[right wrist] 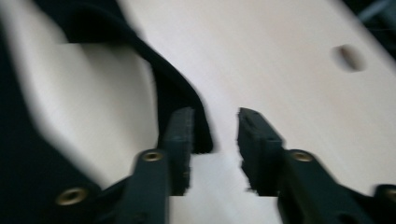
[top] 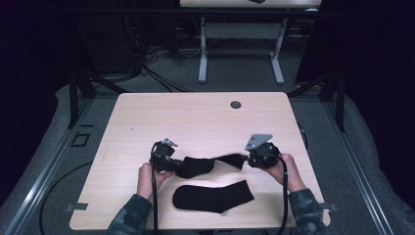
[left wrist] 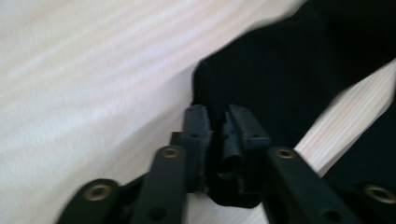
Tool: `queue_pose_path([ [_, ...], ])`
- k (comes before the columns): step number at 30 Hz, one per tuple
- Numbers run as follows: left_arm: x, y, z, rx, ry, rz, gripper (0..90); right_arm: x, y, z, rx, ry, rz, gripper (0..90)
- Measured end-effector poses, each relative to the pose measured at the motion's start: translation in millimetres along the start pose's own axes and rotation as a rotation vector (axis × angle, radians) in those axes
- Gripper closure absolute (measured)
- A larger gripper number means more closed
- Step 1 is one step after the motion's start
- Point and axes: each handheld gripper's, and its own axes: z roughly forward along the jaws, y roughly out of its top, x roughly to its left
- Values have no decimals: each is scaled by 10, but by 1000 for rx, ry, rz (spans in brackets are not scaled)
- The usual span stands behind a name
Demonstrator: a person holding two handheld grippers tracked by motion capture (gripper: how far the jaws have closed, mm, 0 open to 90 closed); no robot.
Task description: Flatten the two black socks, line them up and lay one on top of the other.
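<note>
A black sock (top: pixel 195 166) lies stretched between my two grippers on the pale wooden table (top: pixel 195 117). My left gripper (top: pixel 172 164) holds its left end; in the left gripper view the jaws (left wrist: pixel 218 112) stand close together with the sock's (left wrist: pixel 289 70) dark cloth pinched between them. My right gripper (top: pixel 247 159) is at the sock's right end, slightly raised. In the right gripper view its jaws (right wrist: pixel 215 114) stand apart, bare table shows between them, and the sock's edge (right wrist: pixel 177 88) hangs against the left pad. A second black sock (top: pixel 213 197) lies flat nearer the person.
A round cable hole (top: pixel 236 105) sits in the far middle of the table, also seen as the hole (right wrist: pixel 349 57) in the right gripper view. Another desk's legs (top: pixel 203 54) stand behind on grey carpet, with cables (top: pixel 147 63) on the floor at the left.
</note>
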Motion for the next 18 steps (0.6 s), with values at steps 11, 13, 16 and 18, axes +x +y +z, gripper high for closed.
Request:
queue_pose_path([
  [11, 40, -11, -57, -33, 13, -62, 432, -267, -355, 101, -5, 177, 374, 466],
  [13, 22, 0, -32, -14, 8, -57, 450, -340, -336, 201, 15, 199, 443, 469],
  [16, 10, 8, 4, 4, 11, -52, 496, -379, -297, 383, 77, 197, 465, 475],
  [18, 5, 11, 19, 14, 13, -48, 534, -379, -268, 500, 109, 207, 481, 492],
])
